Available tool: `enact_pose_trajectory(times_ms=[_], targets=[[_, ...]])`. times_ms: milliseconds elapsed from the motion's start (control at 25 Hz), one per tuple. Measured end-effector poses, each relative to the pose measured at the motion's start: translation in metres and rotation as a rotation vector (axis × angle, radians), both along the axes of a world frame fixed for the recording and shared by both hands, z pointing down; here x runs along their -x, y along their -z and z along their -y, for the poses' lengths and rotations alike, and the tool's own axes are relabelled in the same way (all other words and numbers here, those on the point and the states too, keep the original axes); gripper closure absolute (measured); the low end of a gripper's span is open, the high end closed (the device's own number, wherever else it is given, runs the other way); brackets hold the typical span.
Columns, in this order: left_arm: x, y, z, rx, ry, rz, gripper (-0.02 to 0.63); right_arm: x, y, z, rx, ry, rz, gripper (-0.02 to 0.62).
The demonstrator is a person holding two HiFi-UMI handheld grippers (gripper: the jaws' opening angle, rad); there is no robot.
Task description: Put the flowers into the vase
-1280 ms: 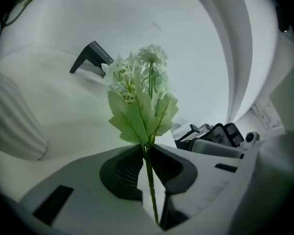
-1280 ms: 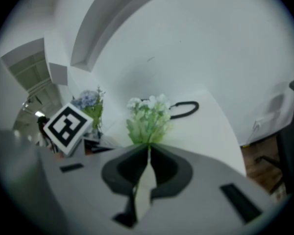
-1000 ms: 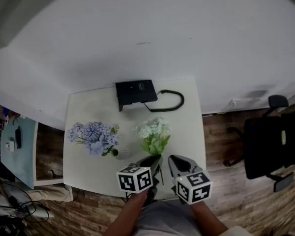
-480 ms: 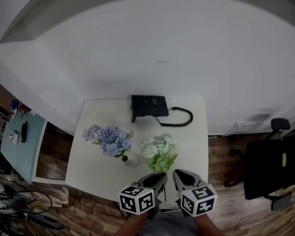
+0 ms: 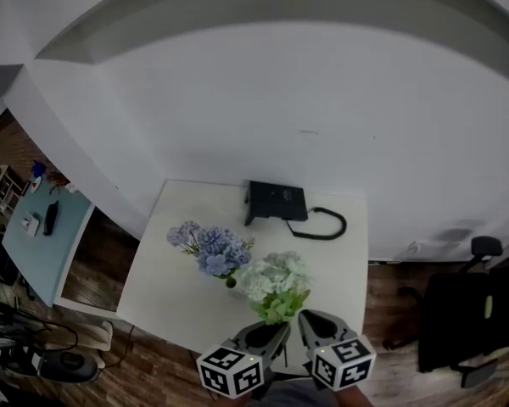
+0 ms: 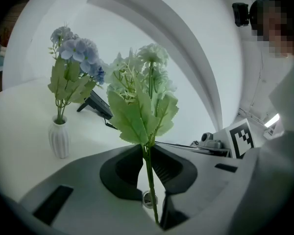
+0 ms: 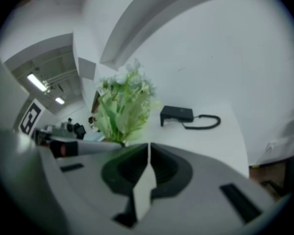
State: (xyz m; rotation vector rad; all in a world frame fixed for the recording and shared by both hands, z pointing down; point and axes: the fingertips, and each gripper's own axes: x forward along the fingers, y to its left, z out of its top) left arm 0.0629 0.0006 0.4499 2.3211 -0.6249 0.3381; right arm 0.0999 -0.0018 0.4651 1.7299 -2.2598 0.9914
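Firstly, head view.
- Table (image 5: pixel 331 265): white, square, set against a white wall.
- Black box (image 5: pixel 276 202): at the table's far edge, with a curled cord (image 5: pixel 327 225) running off to its right.
- Blue bunch (image 5: pixel 210 248): left of centre, standing in the vase, which can barely be made out from here.
- White bunch (image 5: pixel 274 276): just right of the blue bunch and nearer, its green leaves hanging over the near edge of the table.
- Left gripper (image 5: pixel 278 326): at the near edge, directly below the white bunch.
- Right gripper (image 5: pixel 309 318): just beside it on the right, the two marker cubes side by side.
- Chair (image 5: pixel 462 320): dark, on the wood floor, well apart to the right.

Next, left gripper view.
- Left gripper (image 6: pixel 146 150): jaws clamped on the thin green stem (image 6: pixel 148 168) of the white bunch (image 6: pixel 144 89), which stands upright between them, clear of the table.
- Vase (image 6: pixel 59 138): white, ribbed, upright on the table to the far left. It holds the blue bunch (image 6: pixel 73 53) and is well apart from the held stem.
- Black box (image 6: pixel 99 105): behind the leaves.
- Right gripper: partly seen at the right edge.

Lastly, right gripper view.
- Right gripper (image 7: pixel 148 150): jaws pressed together, nothing between them.
- White bunch (image 7: pixel 122 104): to the left, beyond the jaws.
- Black box (image 7: pixel 176 114) and cord (image 7: pixel 206 121): on the far side of the table.
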Motion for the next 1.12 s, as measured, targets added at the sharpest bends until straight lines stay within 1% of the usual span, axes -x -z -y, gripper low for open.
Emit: enact_pose_trajectory(times_ms=[320,440,520,760,1120], targets=[[0.029,0.029,0.004,-0.052,0.09,-0.068,0.535,0.024,0.018,0.011,-0.043,0.075,-0.025,0.565],[0.039,0.045,0.004,-0.064,0.118,-0.118,0.535,0.032,0.02,0.015,-0.047,0.101,-0.039,0.565],[0.044,0.056,0.002,-0.075,0.126,-0.146,0.535,0.037,0.021,0.017,-0.047,0.12,-0.044,0.566],[0.052,0.068,0.003,-0.101,0.141,-0.18,0.535,0.049,0.016,0.021,-0.031,0.164,-0.063,0.566],[0.095,0.096,0.013,-0.156,0.303,-0.238,0.535,0.045,0.017,0.025,-0.039,0.156,-0.069,0.566]])
